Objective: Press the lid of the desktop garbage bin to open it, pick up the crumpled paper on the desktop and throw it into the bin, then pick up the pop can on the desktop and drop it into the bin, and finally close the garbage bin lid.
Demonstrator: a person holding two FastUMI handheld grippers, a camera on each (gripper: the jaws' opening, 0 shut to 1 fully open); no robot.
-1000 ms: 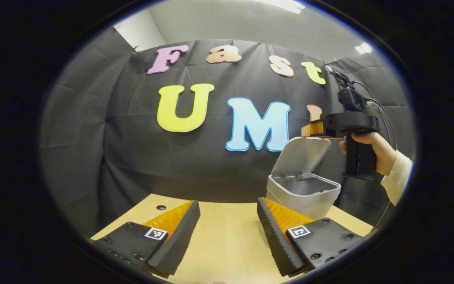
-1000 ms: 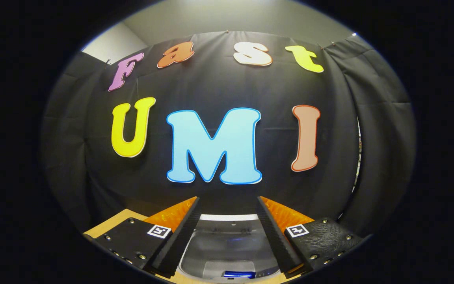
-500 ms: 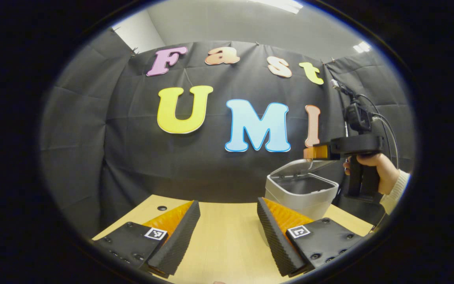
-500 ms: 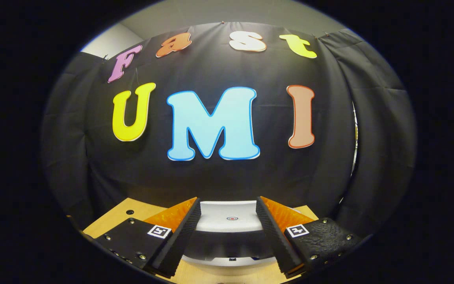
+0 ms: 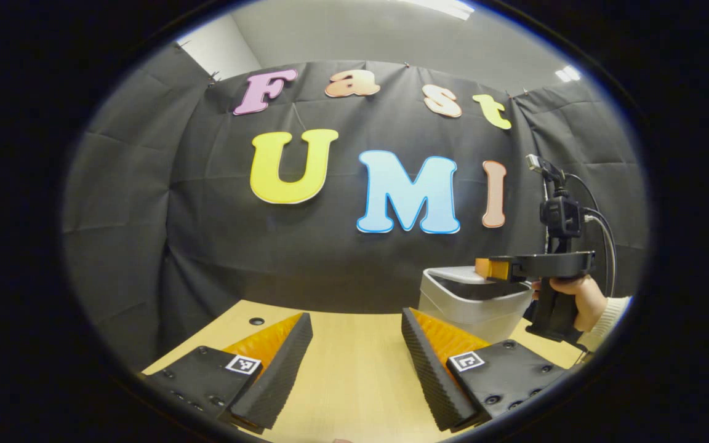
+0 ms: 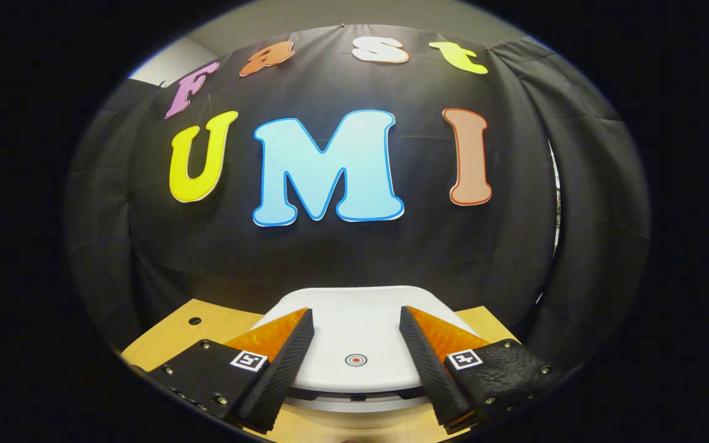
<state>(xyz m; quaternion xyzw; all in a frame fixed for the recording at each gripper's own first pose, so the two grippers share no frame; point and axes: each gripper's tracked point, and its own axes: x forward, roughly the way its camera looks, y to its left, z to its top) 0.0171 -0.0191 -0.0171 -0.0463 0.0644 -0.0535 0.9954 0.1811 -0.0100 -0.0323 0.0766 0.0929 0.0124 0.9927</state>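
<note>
Our right gripper (image 6: pixel 354 344), fingers spread and holding nothing, has pushed the lid (image 6: pixel 354 320) down from upright to nearly flat on the bin (image 5: pixel 474 304); we judge only the last press to latch it remains, with paper and can presumably inside. Our left gripper (image 5: pixel 354 357) hangs released over the bare wooden bench (image 5: pixel 354 381), near the bin, black cloth wall (image 5: pixel 145 215) behind.

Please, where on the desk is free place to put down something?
Bare wood lies on the desk between the left tongs and the black cloth, left of the bin. It is crowded at the bin, where the right tongs sit over the lid.
</note>
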